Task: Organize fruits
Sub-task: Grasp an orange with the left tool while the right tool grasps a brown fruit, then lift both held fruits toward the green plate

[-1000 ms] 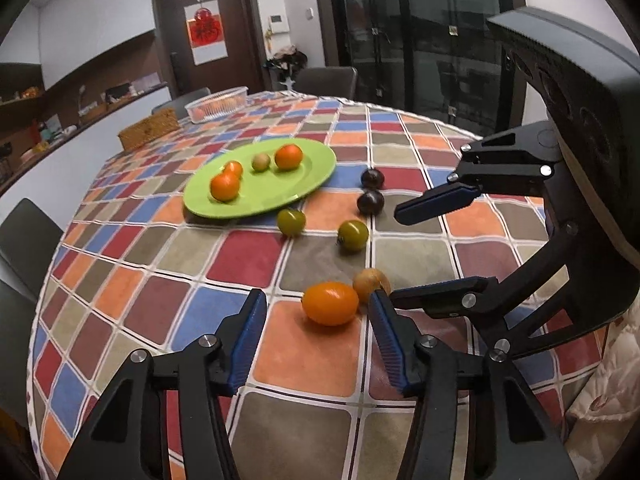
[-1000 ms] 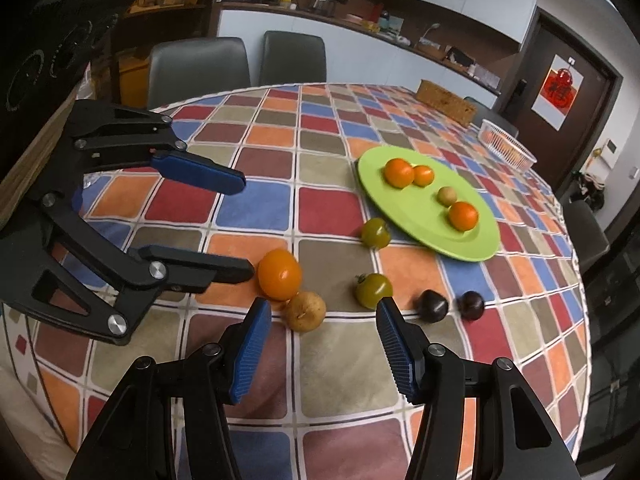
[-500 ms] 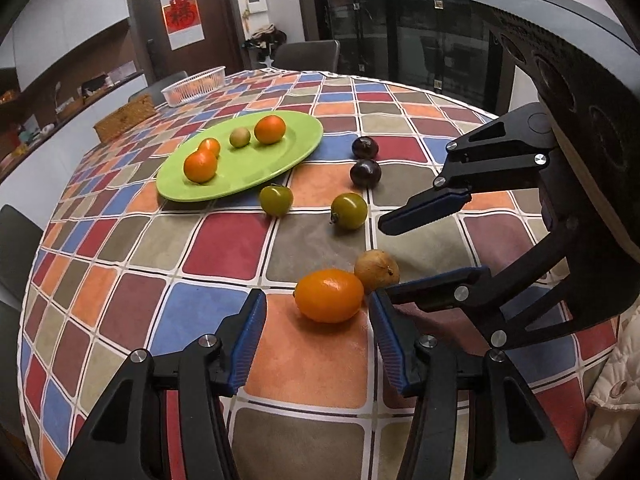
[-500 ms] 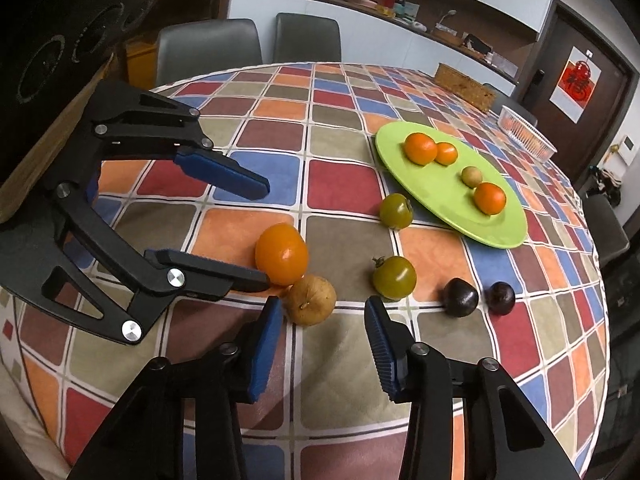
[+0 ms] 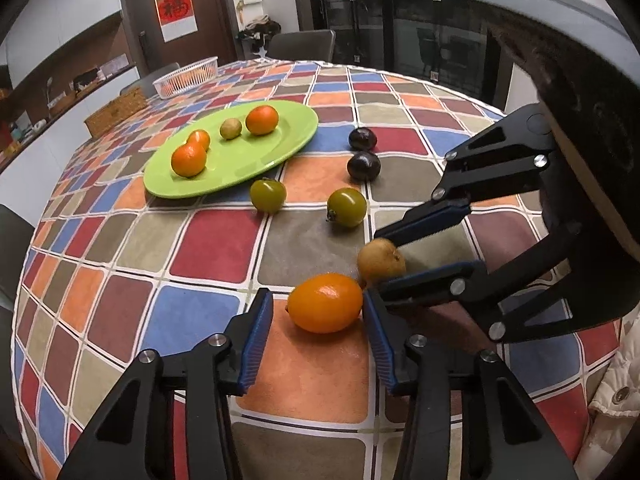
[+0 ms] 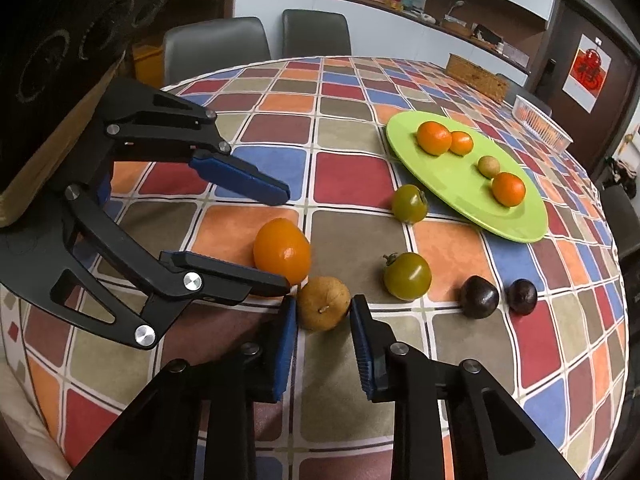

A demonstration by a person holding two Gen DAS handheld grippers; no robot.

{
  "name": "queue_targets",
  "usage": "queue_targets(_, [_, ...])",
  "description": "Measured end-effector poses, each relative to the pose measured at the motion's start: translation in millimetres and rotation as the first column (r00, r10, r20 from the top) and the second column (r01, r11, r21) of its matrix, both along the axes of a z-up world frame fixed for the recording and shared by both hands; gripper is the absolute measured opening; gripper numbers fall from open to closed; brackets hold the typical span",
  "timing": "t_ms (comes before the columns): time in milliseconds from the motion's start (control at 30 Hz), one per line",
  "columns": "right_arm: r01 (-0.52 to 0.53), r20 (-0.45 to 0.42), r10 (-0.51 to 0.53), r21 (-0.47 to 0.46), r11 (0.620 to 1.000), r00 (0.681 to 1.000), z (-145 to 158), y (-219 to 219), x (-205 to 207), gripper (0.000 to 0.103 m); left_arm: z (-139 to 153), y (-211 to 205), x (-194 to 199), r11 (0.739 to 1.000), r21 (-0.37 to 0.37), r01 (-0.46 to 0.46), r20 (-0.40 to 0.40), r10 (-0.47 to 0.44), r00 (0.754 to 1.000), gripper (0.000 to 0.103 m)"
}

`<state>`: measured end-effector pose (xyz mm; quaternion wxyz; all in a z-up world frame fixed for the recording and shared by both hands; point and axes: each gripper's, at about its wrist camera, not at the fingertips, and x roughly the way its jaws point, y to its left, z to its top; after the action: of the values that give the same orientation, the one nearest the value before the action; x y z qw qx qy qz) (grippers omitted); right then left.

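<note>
Blue-padded right tool (image 6: 323, 310) closed onto brown fruit (image 6: 324, 308); left tool (image 5: 318, 312) narrowing around orange (image 5: 325, 308).

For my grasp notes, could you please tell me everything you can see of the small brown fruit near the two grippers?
The brown fruit is small, round and tan, with dull, matte skin and a short stem stub facing the right wrist camera. It rests on the checked tablecloth, close beside the large orange fruit; whether they touch is unclear. The right gripper has just been closing and its blue pads now press it on both sides.
</note>
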<state>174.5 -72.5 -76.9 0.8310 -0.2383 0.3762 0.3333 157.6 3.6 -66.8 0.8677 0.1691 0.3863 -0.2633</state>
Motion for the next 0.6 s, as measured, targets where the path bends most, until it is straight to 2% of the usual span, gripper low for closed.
queue_targets(67, [0.016,0.000,-0.016,0.002,1.000,1.000,1,-3,0,0.028,-1,-1,0,1.000,-0.001,0.002,-0.008,-0.002,1.000,0.039])
queue_targets(233, [0.048,0.001,-0.048,0.019,0.999,0.999,4,-10,-1,0.028,1,-3,-3,1.000,-0.013,-0.011,-0.021,0.011,1.000,0.039])
queue_targets(600, [0.118,0.030,-0.121,0.089,0.989,0.992,27,-27,-6,0.028,25,-3,-13,0.993,-0.071,-0.093,0.013,0.095,0.995,0.039])
